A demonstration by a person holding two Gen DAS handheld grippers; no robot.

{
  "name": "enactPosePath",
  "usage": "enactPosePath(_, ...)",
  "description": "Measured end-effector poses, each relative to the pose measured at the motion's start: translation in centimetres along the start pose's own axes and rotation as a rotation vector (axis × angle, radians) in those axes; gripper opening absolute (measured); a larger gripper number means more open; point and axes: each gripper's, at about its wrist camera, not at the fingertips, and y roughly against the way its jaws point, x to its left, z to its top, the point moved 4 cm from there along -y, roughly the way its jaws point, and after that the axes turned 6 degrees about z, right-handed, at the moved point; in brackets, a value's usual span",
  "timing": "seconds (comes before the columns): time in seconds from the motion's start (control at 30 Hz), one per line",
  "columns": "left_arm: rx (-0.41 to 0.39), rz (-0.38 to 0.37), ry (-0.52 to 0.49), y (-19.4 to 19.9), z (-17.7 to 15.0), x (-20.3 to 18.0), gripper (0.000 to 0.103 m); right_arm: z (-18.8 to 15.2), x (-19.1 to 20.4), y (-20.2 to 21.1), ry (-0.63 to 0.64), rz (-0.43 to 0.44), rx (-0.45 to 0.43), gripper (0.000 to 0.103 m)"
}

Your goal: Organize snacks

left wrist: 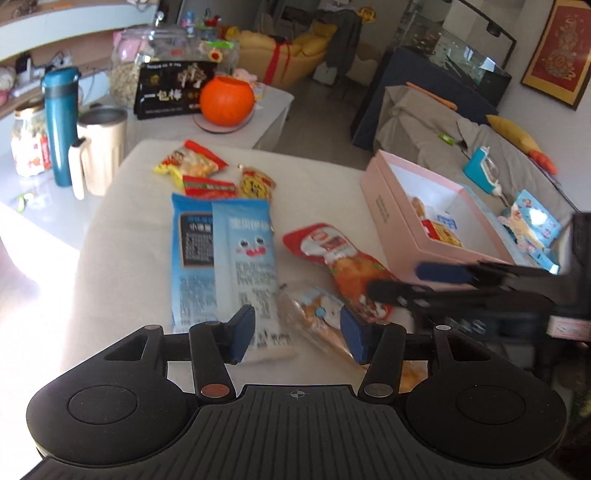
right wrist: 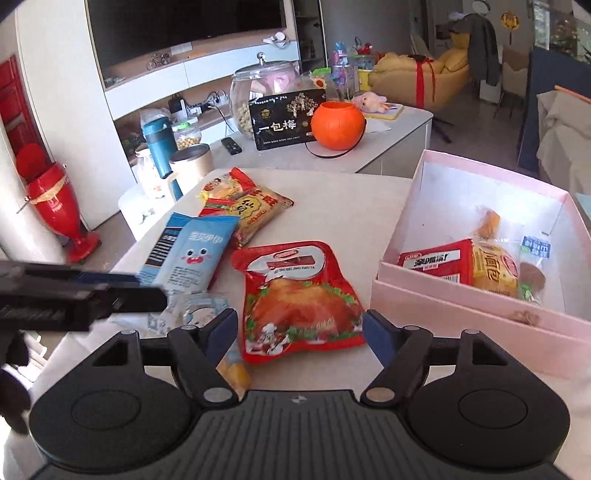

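Lying flat, red chicken pouch, long axis toward right gripper.

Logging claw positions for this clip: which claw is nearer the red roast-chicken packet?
Right. The right claw is open, straddling the red roast-chicken packet's near end; the left claw sits beside it, over the clear bread packet.

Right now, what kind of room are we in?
Probably a living room at home: there's a big television on the wall, a yellow armchair and snack packets on a table beside a pink box.
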Motion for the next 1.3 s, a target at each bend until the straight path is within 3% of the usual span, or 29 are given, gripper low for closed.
enactPosePath(0.1, 0.038, -0.013, 0.035, 0.4, -1.5, 0.6, 0.056, 0.9, 0.7, -3.0, 0.054, -0.036, -0.015, 0.075)
enactPosePath(0.2, 0.066, 0.021, 0.039, 0.4, -2.4, 1.3, 0.056, 2.3, 1.5, -4.9, 0.065, -0.012, -0.061, 0.076)
enactPosePath(0.27, 0.075, 0.014, 0.054, 0.6, -2.6, 1.6, 0.056, 3.1, 1.8, -6.1, 0.063, -0.011, -0.035, 0.077)
enactPosePath(0.3, 0.073, 0.002, 0.06, 0.7, -2.5, 1.5, 0.056, 3.2, 2.1, -6.6, 0.067, -0.012, -0.003, 0.073)
enactPosePath(0.33, 0.071, -0.011, 0.061, 0.8, -2.4, 1.3, 0.056, 3.1, 2.4, -7.0, 0.081, -0.013, 0.032, 0.062)
enactPosePath(0.37, 0.068, -0.022, 0.058, 0.8, -2.4, 1.0, 0.056, 2.8, 2.9, -6.8, 0.11, -0.015, 0.044, 0.061)
enactPosePath(0.4, 0.069, -0.026, 0.055, 0.7, -2.3, 0.8, 0.056, 2.5, 3.1, -6.4, 0.122, -0.012, 0.041, 0.052)
enactPosePath(0.5, 0.085, -0.036, 0.054, -0.2, -1.9, -0.2, 0.056, 0.7, 2.9, -4.2, 0.113, 0.004, 0.06, 0.046)
enactPosePath(0.6, 0.086, -0.066, 0.043, -1.4, -1.1, -2.0, 0.056, -2.1, 1.3, -2.1, 0.034, 0.05, 0.122, 0.033)
enactPosePath(0.73, 0.064, -0.03, -0.024, -3.7, -0.1, -5.2, 0.057, -3.8, -0.4, 1.4, 0.001, 0.041, 0.065, 0.034)
enactPosePath(0.83, 0.033, 0.053, -0.13, -5.0, 0.1, -7.1, 0.062, -3.8, -2.1, 3.9, -0.011, -0.02, -0.008, 0.038)
enactPosePath(0.97, 0.004, 0.066, -0.21, -4.9, -0.3, -7.6, 0.064, -4.1, -4.2, 4.4, -0.043, -0.112, -0.021, 0.044)
enactPosePath(1.13, -0.015, 0.144, -0.22, -3.3, -0.3, -4.2, 0.064, -3.3, -3.6, 3.1, -0.015, -0.098, -0.033, 0.069)
enactPosePath(1.3, -0.024, 0.21, -0.116, -1.6, 0.6, 0.6, 0.062, -0.9, -1.5, -0.2, 0.025, -0.03, -0.048, 0.076)
